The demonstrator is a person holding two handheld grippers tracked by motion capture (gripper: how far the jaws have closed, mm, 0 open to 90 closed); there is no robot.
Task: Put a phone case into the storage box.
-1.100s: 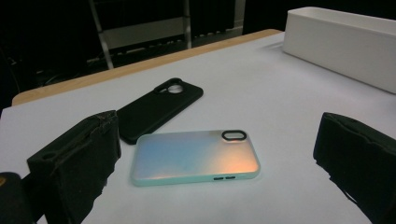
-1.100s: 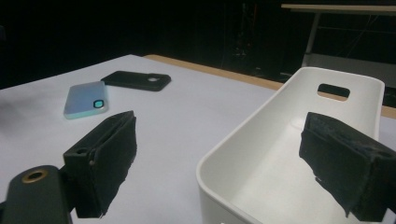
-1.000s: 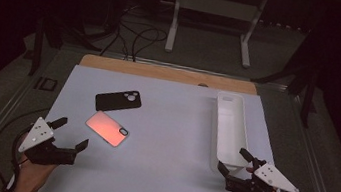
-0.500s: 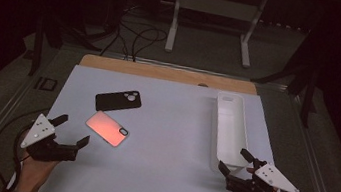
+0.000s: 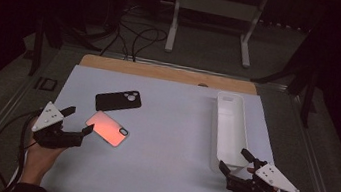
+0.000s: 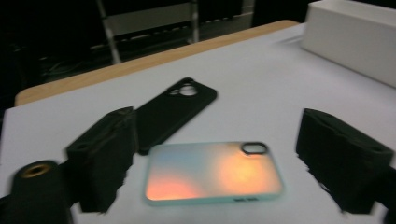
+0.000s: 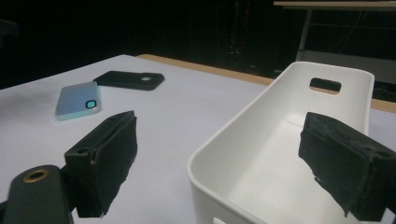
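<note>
Dark workshop surrounds a pale table [image 5: 174, 127]. From above, the left gripper [image 5: 76, 125], jaws spread, sits just beside a peach phone case [image 5: 107, 128]; a black phone case [image 5: 118, 101] lies beyond it, and the right gripper [image 5: 236, 161], also spread, rests by the near end of a white bin [image 5: 230, 129].

Left gripper view: the peach phone case [image 6: 212, 173] lies flat between the open jaws, so they could slide over it.

Right gripper view: the empty white bin [image 7: 280, 140] sits close, easily nudged.
</note>
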